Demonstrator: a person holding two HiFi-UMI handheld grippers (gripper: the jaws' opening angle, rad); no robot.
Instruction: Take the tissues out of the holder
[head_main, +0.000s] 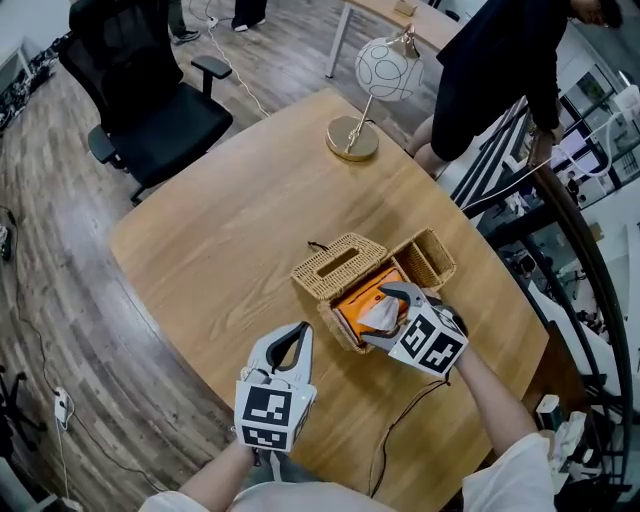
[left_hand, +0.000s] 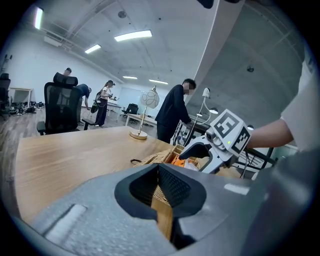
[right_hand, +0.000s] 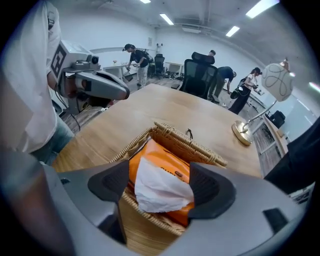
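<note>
A wicker tissue holder (head_main: 337, 327) stands near the table's front right, its slotted lid (head_main: 338, 265) swung open to the far left side. Inside lies an orange tissue pack (head_main: 358, 298) with a white tissue (head_main: 381, 316) sticking up. My right gripper (head_main: 392, 312) hovers over the pack, open, its two pads either side of the tissue (right_hand: 157, 192) without squeezing it. The orange pack (right_hand: 162, 161) and the holder's rim (right_hand: 150, 220) fill the right gripper view. My left gripper (head_main: 296, 336) is shut and empty, low over the table, left of the holder.
A brass-footed lamp with a white globe (head_main: 385, 70) stands at the table's (head_main: 220, 230) far edge. Beyond the far left corner sits a black office chair (head_main: 150, 110). A person in dark clothes (head_main: 500, 60) stands at the far right. A thin cable (head_main: 400, 420) trails over the front edge.
</note>
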